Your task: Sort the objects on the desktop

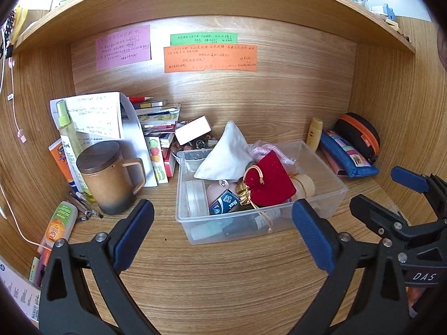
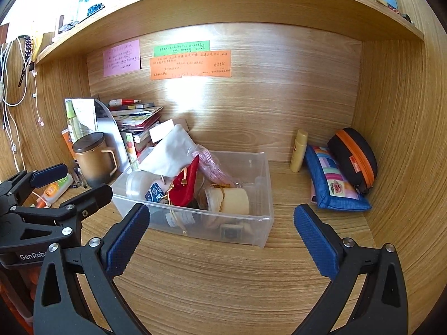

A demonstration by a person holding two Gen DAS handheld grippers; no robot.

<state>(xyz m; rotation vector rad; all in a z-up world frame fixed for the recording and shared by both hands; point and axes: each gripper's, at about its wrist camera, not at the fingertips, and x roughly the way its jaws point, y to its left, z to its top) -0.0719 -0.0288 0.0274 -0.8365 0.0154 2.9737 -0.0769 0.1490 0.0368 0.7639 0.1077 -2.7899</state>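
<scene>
Under red pouch (image 1: 269, 184), clear bin (image 1: 321, 150) contents mostly hidden, unreadable

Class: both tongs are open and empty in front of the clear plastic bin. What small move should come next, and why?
Probably ease the right tongs forward and right toward the blue patchwork pouch. It lies loose on the desk outside the clear bin, nearest that side, and both the right and the left tongs are open and holding nothing.
</scene>
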